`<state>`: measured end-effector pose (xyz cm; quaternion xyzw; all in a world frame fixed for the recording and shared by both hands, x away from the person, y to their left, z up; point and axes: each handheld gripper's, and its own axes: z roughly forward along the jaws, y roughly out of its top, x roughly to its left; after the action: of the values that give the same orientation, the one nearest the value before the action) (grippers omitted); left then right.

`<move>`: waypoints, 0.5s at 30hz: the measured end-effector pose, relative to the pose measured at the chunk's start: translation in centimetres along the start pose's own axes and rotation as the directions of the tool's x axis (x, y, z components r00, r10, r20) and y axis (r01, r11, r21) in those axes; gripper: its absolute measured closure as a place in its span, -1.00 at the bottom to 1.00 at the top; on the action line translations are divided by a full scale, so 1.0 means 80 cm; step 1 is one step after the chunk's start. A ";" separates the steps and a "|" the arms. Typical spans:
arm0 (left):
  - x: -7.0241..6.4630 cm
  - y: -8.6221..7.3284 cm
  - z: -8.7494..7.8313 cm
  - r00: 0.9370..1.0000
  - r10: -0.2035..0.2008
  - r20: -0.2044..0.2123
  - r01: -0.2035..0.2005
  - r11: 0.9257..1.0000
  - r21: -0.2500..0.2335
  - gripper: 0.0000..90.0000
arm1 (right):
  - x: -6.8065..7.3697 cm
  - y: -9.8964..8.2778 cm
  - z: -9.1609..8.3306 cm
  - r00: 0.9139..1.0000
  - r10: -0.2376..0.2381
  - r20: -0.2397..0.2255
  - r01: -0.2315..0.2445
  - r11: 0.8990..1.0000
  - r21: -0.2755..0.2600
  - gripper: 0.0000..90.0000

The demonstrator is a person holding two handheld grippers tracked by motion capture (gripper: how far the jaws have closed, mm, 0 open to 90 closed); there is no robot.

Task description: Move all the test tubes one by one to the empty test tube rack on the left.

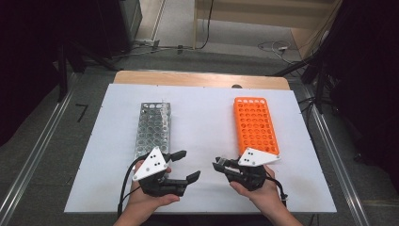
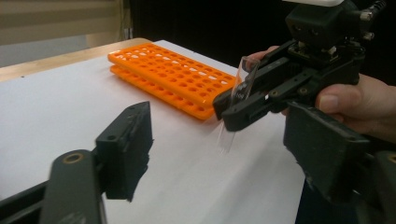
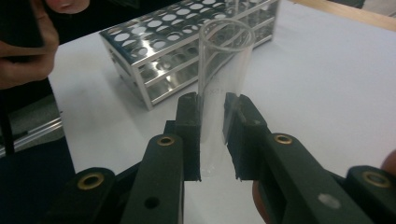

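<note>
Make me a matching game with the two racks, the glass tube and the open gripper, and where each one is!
Things:
1. orange tube rack
2. metal tube rack
3. clear test tube
4. left gripper

Places or states:
A. clamped between the right gripper jaws
B. on the table's left side
C. jaws apart, holding nothing
D. on the table's right side

Pairs: 1-D, 2-B, 3-A, 4-C

Bare white table [image 1: 202,122] lies open between steel rack [image 1: 153,127] and orange rack [image 1: 255,125].
</note>
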<state>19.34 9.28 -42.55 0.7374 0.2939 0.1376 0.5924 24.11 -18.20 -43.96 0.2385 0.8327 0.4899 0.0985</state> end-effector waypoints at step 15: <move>-0.017 0.001 0.028 0.999 0.023 0.049 -0.024 0.999 0.035 0.19 | 0.037 0.005 0.025 0.995 -0.052 -0.082 0.055 0.998 0.032 0.64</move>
<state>19.51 6.64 -42.82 0.7544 0.2732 0.1215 0.5843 22.45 -15.07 -44.43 0.1978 0.8502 0.4822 0.0738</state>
